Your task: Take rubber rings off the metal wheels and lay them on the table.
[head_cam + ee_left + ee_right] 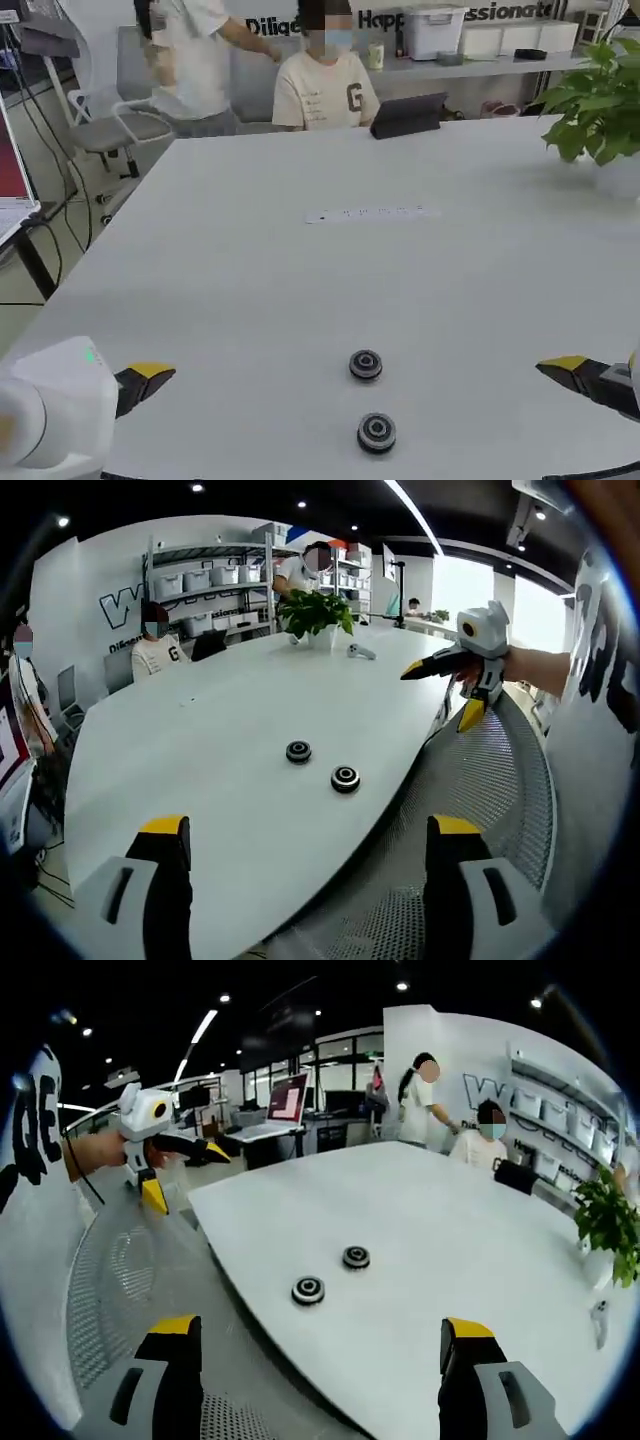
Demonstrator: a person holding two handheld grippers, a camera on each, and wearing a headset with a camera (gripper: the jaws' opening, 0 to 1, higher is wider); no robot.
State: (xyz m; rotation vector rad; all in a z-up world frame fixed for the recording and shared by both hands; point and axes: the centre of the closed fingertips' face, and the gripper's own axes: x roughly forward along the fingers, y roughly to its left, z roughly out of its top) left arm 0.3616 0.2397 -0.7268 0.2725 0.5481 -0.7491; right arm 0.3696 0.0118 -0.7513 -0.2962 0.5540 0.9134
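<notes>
Closest to the person, off the front edge of the pale grey table [300,280], both tools hang low and wide apart: the left gripper [310,830] has its yellow-tipped jaws spread with nothing between them, and the right gripper [320,1327] is splayed and empty in the same way. Between them on the tabletop sits the nearer wheel [376,433], a small round metal wheel lying flat with its hub up and its black rubber ring [376,448] still round the rim. The left gripper is well to the left of that wheel and the right gripper well to its right; the right tip looks a shade closer to me (there is little in it). Lying flat, the wheel has no long side to line up with, so I'd expect a reach inward and down from either flank. Just beyond the nearer wheel, a touch left, lies the farther wheel [365,365], a twin also wearing its ring. Well beyond is a white power strip [370,213], then a leafy green potted plant [598,105] far off to the right.
</notes>
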